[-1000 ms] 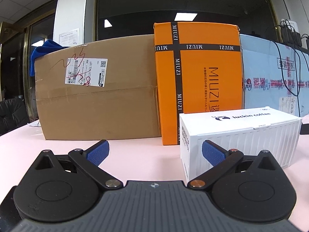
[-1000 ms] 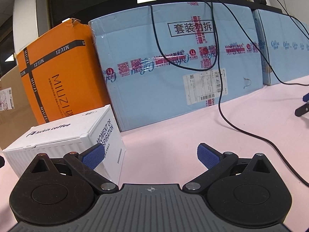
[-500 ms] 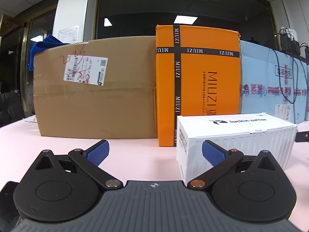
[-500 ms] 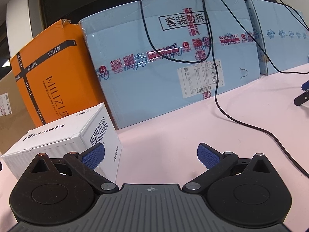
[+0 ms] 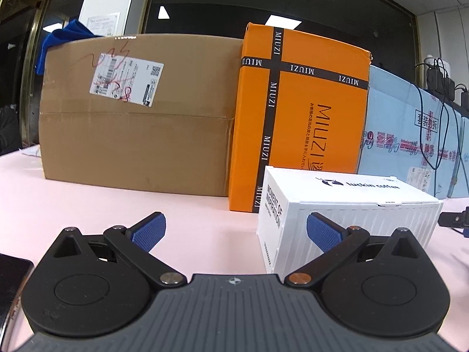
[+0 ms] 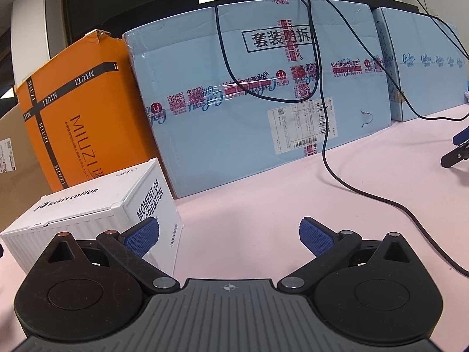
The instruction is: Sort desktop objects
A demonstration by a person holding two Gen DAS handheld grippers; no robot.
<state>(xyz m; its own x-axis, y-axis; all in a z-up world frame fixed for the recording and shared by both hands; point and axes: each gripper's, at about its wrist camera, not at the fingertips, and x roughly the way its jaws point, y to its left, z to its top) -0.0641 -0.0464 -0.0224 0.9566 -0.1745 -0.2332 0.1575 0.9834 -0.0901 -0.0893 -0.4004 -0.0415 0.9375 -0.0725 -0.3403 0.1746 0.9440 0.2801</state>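
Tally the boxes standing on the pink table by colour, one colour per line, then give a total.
Brown cardboard box: 1
Orange MIUZI box: 1
Light blue boxes: 2
White luckin coffee box: 1
Total: 5

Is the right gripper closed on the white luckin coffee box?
No. The right gripper stands open with nothing between its fingers, and the white luckin coffee box sits off to its left.

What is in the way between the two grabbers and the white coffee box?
Nothing visible. The white cardboard luckin coffee box sits on the pink tabletop just ahead of the open left gripper and open right gripper. The black cable lies off to the right, clear of it.
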